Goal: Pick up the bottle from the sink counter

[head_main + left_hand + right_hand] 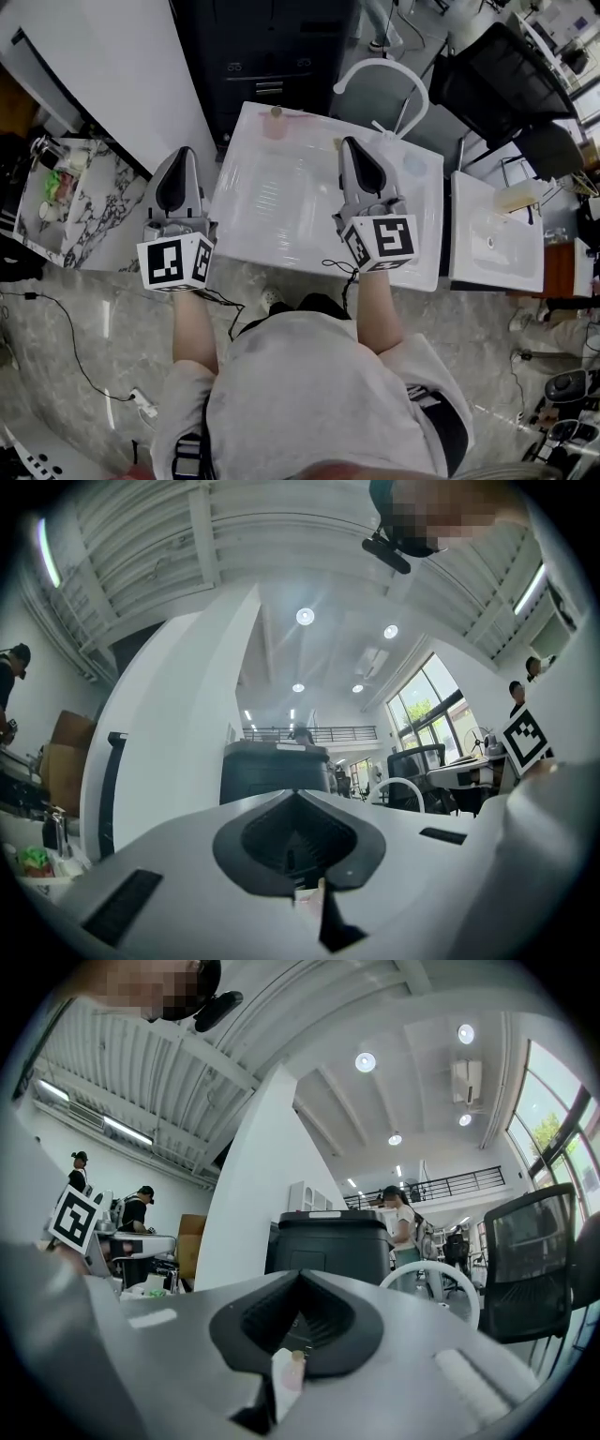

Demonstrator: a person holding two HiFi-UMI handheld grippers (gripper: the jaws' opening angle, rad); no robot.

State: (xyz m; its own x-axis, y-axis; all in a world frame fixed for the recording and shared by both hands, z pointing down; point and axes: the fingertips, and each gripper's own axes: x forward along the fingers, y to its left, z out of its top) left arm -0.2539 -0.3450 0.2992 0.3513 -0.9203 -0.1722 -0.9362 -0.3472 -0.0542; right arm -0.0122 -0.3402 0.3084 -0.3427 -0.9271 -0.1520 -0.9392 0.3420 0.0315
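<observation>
Shelf, marble-patterned, far left, with small clutter on it too small to identify.

Left gripper: held just off the left edge of the sink counter, over the floor; jaws pressed together, nothing between them. Its own view shows the dark pads meeting in a closed seam.

Sink counter: white, rectangular, with a shallow basin, centre of the head view.

Bottle: small, pinkish, upright at the counter's back edge, left of centre. It is apart from both grippers and untouched.

Right gripper: over the right part of the counter, pointing toward the back edge; jaws closed on each other and empty, confirmed in its own view.

Faucet: white arched spout behind the counter's right rear corner.

Second basin: white, just beside the counter, right.

Chair: black, upper right.
</observation>
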